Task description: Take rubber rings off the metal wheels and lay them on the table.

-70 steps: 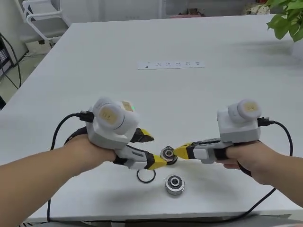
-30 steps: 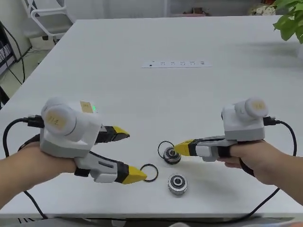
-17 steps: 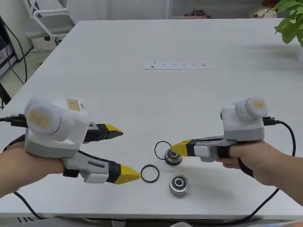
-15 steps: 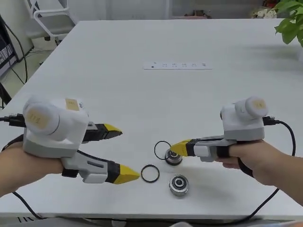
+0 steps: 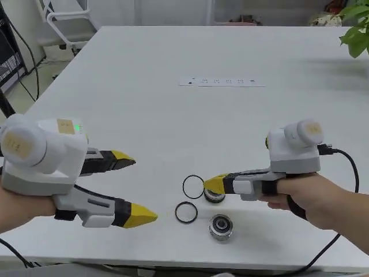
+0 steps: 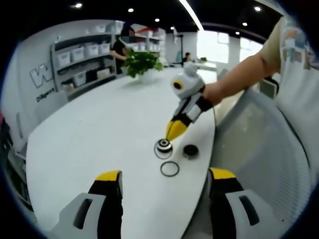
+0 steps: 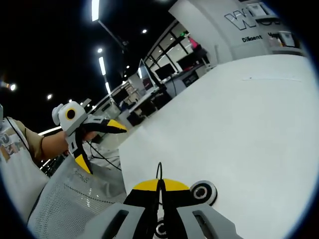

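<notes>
The white counter [image 5: 173, 115] had everything bunched near its front edge. The left claw [image 5: 135, 188] hung off to the left, well apart from the parts, jaws spread wide with nothing in them. The right claw [image 5: 212, 183] had its jaws pressed together, tip right over the far wheel [image 5: 215, 197], and I honestly couldn't tell if it was pinching anything. The near wheel [image 5: 221, 226] sat by itself and looked bare. Both rubber rings were down on the counter. The far ring [image 5: 184, 187] was right against the far wheel and the near ring [image 5: 177, 212] was just beside the near wheel. I'd call this the tail end of stripping. Next move, I reckon, called for lifting the right claw clear without dragging the far ring, then checking both wheels for leftover rubber.
</notes>
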